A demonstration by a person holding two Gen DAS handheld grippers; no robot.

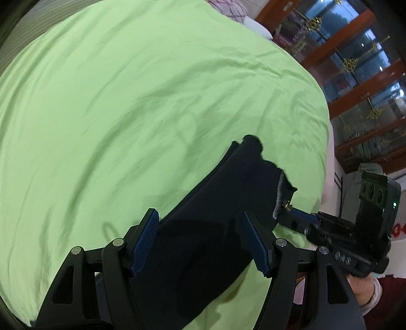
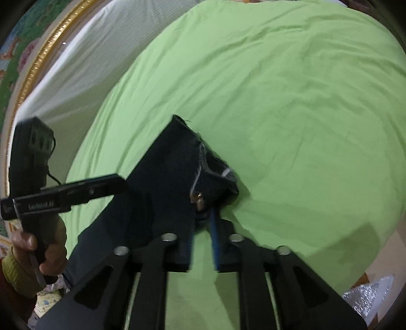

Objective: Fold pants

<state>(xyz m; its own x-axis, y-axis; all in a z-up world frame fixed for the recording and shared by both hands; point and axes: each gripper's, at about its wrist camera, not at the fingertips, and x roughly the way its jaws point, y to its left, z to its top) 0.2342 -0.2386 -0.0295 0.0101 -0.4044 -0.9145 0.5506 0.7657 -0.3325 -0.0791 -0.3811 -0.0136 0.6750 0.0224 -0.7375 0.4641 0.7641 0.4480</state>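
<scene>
Dark navy pants [image 1: 215, 203] hang lifted above a green bed sheet [image 1: 127, 101]. In the left wrist view my left gripper [image 1: 200, 236] is open, its blue pads on either side of the pants. My right gripper [image 1: 291, 215] shows at the right, shut on the waistband by the brass button. In the right wrist view my right gripper [image 2: 203, 215] pinches the pants [image 2: 172, 172] at the button. The left gripper [image 2: 101, 189] shows at the left of that view, held in a hand, its fingers hidden behind the cloth.
The green sheet [image 2: 291, 101] covers a bed. A white striped cover [image 2: 76, 63] and a gold-framed picture [image 2: 33, 71] lie at the left. A wood and glass cabinet [image 1: 355, 76] stands to the right. A patterned pillow [image 1: 228, 7] lies at the far end.
</scene>
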